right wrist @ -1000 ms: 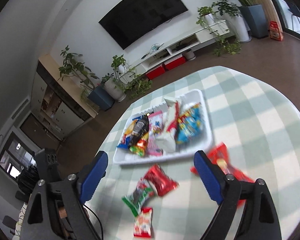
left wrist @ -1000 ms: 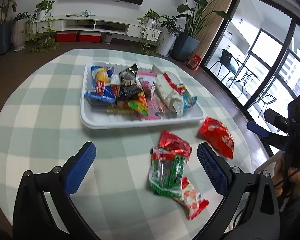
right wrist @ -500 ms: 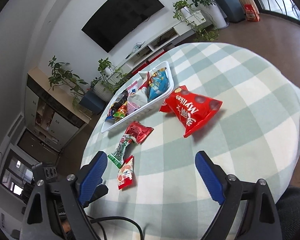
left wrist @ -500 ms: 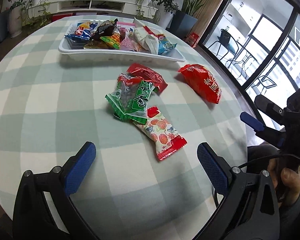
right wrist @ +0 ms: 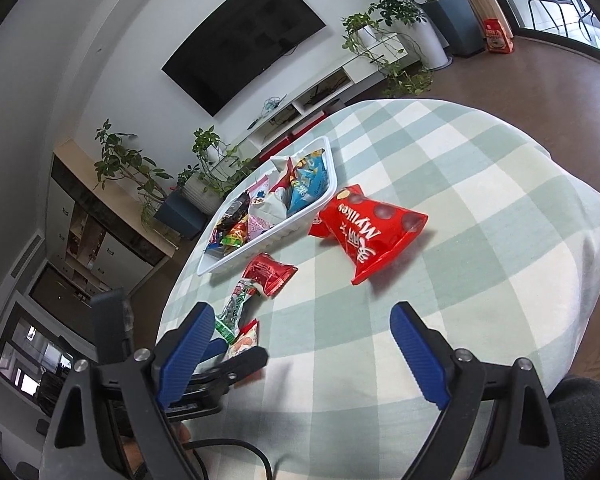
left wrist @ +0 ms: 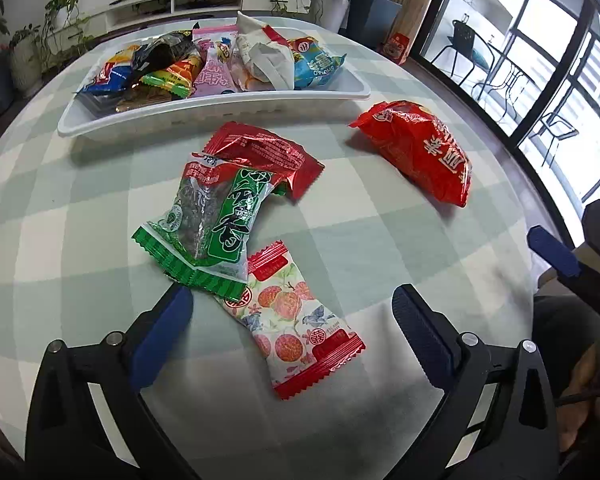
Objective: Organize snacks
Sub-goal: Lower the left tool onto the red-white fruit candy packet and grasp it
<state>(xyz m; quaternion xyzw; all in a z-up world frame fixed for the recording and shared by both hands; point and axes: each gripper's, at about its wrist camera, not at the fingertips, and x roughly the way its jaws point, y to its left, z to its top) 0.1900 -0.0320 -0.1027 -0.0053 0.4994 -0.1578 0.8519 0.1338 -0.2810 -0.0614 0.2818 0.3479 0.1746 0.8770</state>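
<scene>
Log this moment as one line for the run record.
left claw: open, over lychee packet | right claw: open, empty | loose: four packets | tray: partly filled

The table (left wrist: 380,248) wears a soft, matt cloth with green and white squares. The white tray (left wrist: 220,108) looks like smooth plastic. The red Mylikes bag (left wrist: 424,152) is shiny, crinkly foil. The green packet (left wrist: 212,220) is partly see-through, glossy plastic. The lychee packet (left wrist: 296,320) is smooth and shiny

Green-white checked tablecloth (left wrist: 80,216); white tray (left wrist: 220,108); red bag (left wrist: 420,152); blue-padded tool (left wrist: 292,320).
</scene>
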